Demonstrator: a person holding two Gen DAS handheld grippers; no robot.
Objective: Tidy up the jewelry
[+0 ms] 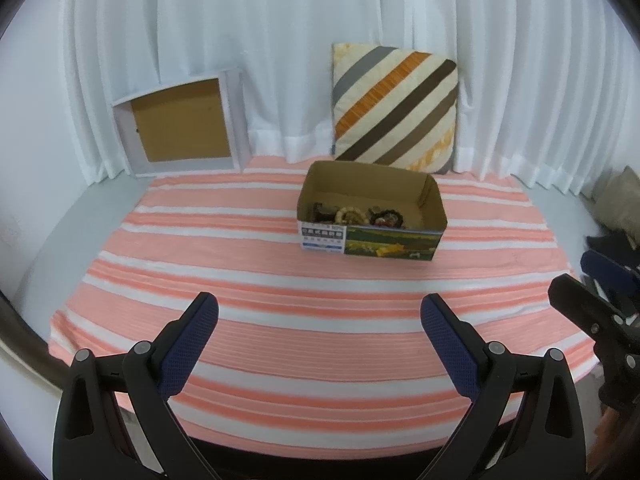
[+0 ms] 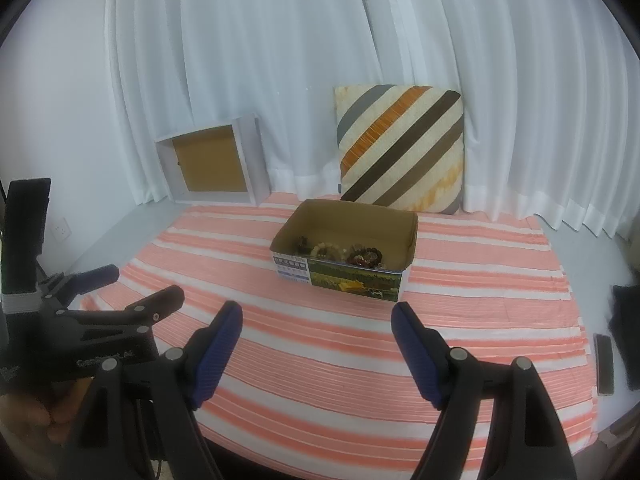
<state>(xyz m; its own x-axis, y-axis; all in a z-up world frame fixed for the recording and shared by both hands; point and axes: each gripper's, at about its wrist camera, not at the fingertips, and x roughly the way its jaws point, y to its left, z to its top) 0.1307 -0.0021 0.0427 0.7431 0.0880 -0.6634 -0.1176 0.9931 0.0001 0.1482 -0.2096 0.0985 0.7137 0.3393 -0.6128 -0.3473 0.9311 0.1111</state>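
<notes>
Bracelets fill the cardboard box at twelve o'clock. Left gripper and right gripper hover released, jaws apart, holding nothing.

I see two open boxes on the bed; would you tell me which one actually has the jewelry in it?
The printed cardboard box lying flat mid-blanket holds the jewelry. The white box stands tipped on its side against the curtain, showing only a bare brown interior.

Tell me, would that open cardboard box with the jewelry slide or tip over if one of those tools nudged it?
The cardboard box is low and wide, so it would probably slide rather than tip. The striped cloth under it may bunch and drag. Its thin walls look likely to flex, and the loose jewelry inside would probably shift.
</notes>
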